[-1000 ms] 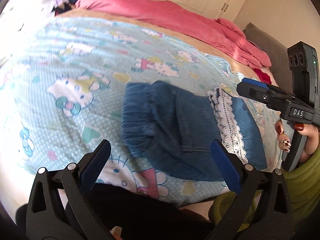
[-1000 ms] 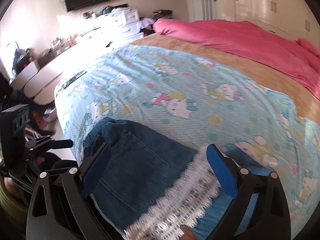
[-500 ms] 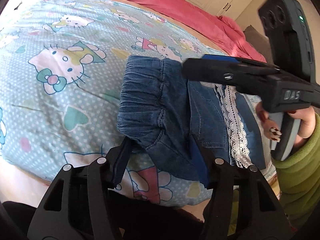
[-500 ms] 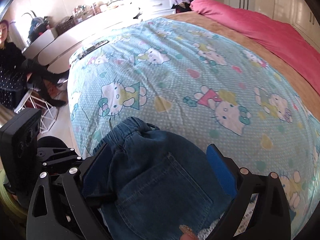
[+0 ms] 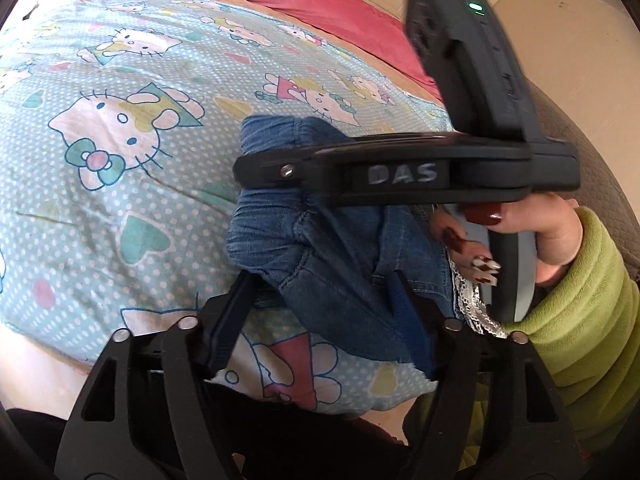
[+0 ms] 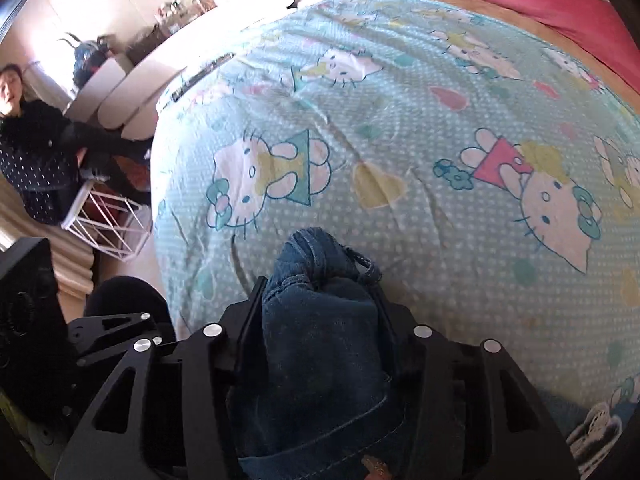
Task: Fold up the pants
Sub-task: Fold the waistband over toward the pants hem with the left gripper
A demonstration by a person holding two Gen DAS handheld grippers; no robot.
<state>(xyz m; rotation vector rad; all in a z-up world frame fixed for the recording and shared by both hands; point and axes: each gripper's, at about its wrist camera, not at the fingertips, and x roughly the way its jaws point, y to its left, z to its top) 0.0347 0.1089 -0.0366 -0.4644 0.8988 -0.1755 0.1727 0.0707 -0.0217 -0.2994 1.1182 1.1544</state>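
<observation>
The blue denim pants [image 5: 332, 276] with white lace trim [image 5: 472, 304] lie folded near the front edge of the bed. My left gripper [image 5: 320, 308] has closed partway on the near corner of the waistband, with cloth between its fingers. My right gripper [image 6: 320, 300] is shut on the bunched waistband of the pants [image 6: 320, 320]. In the left wrist view the right gripper [image 5: 256, 168] reaches across the top of the pants from the right.
The bed has a light blue cartoon-cat sheet [image 5: 120, 160] and a pink blanket [image 5: 320, 20] at the far side. A person in black [image 6: 32, 152] sits by a white wire stool [image 6: 108, 216] left of the bed. White drawers stand along the wall.
Both grippers moved onto the waistband end. The right gripper went from open to shut on the bunched waistband. The left gripper's fingers closed in on the near corner.
</observation>
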